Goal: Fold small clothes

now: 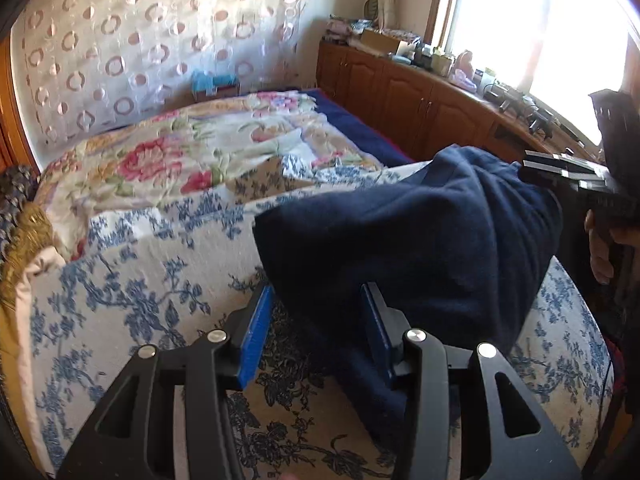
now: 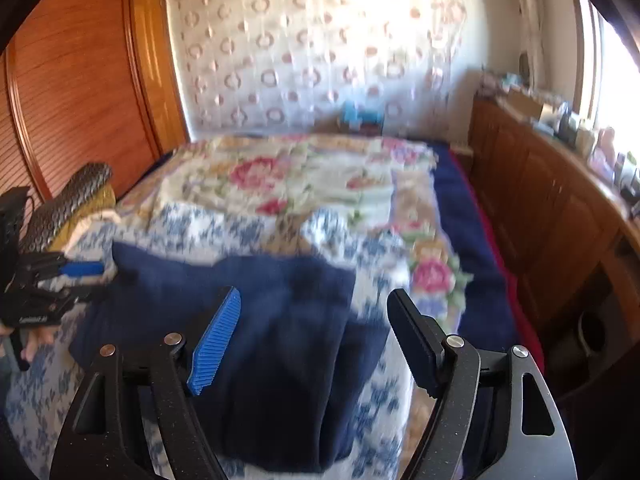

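A dark navy fleece garment (image 1: 420,232) (image 2: 288,320) lies bunched on the blue-and-white floral bedspread (image 1: 140,288) (image 2: 40,380). My left gripper (image 1: 316,320) is low over its near left corner with the jaws apart. A bit of the cloth lies between the blue pads (image 1: 256,336), which do not pinch it. In the right wrist view the left gripper (image 2: 86,280) sits at the garment's left edge. My right gripper (image 2: 316,340) stands wide open above the garment's right part, with nothing pressed between its fingers. From the left wrist view the right gripper (image 1: 556,170) is at the garment's far right top.
A pink-flowered quilt (image 1: 180,152) lies crumpled further up the bed. A wooden cabinet (image 1: 400,92) with cluttered top runs along the right under a bright window. A wooden wardrobe (image 2: 80,80) stands left. Other clothes (image 1: 20,220) are piled at the bed's left edge.
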`<state>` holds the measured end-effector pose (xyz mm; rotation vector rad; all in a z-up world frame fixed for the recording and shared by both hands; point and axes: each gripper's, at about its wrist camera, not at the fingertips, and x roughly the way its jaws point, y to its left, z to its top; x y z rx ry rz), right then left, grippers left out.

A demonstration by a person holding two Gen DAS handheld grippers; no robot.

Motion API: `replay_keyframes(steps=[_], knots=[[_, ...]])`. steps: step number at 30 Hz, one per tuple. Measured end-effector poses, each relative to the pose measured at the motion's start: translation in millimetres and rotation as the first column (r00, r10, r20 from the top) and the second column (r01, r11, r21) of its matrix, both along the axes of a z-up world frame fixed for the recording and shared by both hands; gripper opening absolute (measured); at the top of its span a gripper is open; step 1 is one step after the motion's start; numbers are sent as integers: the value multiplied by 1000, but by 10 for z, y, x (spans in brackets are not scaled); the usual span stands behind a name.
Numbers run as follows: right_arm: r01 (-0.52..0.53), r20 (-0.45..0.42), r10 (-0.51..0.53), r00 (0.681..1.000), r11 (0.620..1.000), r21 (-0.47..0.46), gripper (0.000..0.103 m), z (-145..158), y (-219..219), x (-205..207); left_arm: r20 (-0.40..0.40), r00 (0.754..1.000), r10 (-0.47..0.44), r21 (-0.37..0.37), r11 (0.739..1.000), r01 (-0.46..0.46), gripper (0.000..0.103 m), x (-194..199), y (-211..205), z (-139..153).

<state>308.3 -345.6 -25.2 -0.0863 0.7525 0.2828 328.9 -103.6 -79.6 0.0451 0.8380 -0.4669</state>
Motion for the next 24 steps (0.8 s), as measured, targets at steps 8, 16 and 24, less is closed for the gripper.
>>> replay_keyframes(steps=[8, 16, 24], knots=[[37, -94, -33, 995, 998, 50, 80, -353, -90, 147, -45, 999, 4, -13, 1000, -5, 50, 63, -15, -147], [12, -144, -2, 990, 998, 68, 80, -529, -18, 204, -44, 999, 3, -17, 1000, -4, 52, 48, -22, -194], [5, -144, 6, 990, 997, 75, 81, -569, 2, 200, -34, 999, 1, -19, 1000, -2, 52, 39, -40, -205]])
